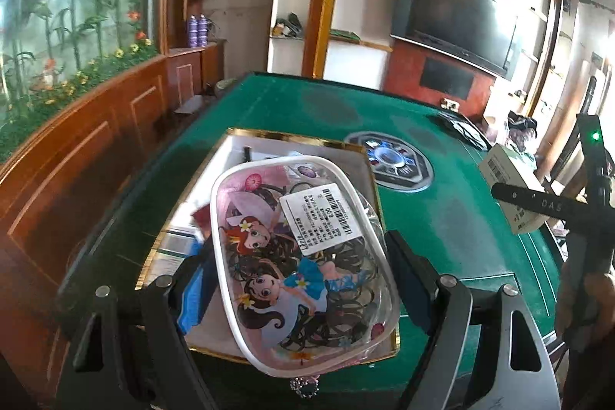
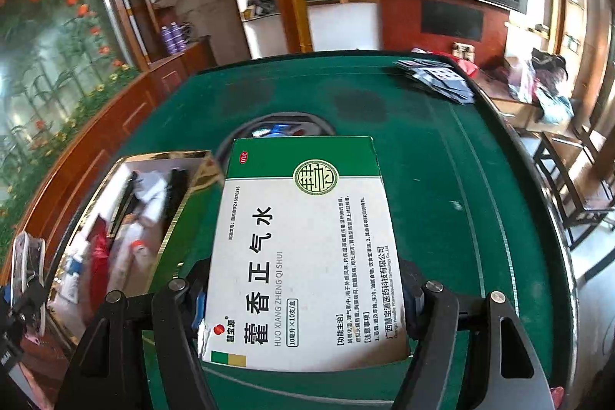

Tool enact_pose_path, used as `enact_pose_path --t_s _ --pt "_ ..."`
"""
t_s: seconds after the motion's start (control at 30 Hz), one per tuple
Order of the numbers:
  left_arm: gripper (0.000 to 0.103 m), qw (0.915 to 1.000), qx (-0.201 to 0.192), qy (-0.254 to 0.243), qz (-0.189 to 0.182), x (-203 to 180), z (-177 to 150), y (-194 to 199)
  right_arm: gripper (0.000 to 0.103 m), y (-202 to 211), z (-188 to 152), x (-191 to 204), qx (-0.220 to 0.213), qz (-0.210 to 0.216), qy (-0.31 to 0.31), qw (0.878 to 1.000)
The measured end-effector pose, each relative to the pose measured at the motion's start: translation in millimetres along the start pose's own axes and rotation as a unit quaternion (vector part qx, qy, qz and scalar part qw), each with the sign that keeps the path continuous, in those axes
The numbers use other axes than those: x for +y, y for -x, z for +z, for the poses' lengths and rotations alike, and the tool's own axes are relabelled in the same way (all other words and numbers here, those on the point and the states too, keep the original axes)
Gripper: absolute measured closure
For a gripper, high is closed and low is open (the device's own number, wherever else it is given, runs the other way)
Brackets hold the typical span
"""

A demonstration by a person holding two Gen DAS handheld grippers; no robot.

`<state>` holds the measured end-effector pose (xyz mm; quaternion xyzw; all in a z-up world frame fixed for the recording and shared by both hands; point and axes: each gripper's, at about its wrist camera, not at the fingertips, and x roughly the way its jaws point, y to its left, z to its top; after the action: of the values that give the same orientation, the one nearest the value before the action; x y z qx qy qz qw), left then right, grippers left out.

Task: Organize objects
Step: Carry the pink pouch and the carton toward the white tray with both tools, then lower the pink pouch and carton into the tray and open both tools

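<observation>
My left gripper [image 1: 303, 279] is shut on a clear plastic case of hair ties [image 1: 303, 256] with a cartoon-girl print and a price label, held above a gold-rimmed tray [image 1: 296, 137]. My right gripper [image 2: 303, 294] is shut on a white and green medicine box [image 2: 307, 256] with Chinese print, held above the green table [image 2: 423, 160], just right of the tray [image 2: 169, 156]. The medicine box and right gripper also show at the right of the left wrist view [image 1: 511, 179].
The tray holds several small items, among them a red packet [image 2: 98, 248] and white packets [image 2: 150, 195]. A round control panel [image 1: 392, 160] sits in the table's middle. A dark stack of cards [image 2: 438, 75] lies at the far right edge. Wooden cabinets stand left.
</observation>
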<state>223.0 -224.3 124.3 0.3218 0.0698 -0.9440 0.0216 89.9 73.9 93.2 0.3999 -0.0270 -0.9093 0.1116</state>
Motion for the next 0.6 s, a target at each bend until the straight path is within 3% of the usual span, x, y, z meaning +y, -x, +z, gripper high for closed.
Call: enact_pose_path --t_s 0.33,0.6 --pt "0.022 0.9996 -0.004 0.015 0.024 33 -1 10 0.027 -1 -14 55 0.022 0.06 0.038 0.997" --pt "0.022 0.9982 0.016 0.039 0.041 65 -8 -7 0.027 -25 -32 118 0.075 0.129 0.074 0.986"
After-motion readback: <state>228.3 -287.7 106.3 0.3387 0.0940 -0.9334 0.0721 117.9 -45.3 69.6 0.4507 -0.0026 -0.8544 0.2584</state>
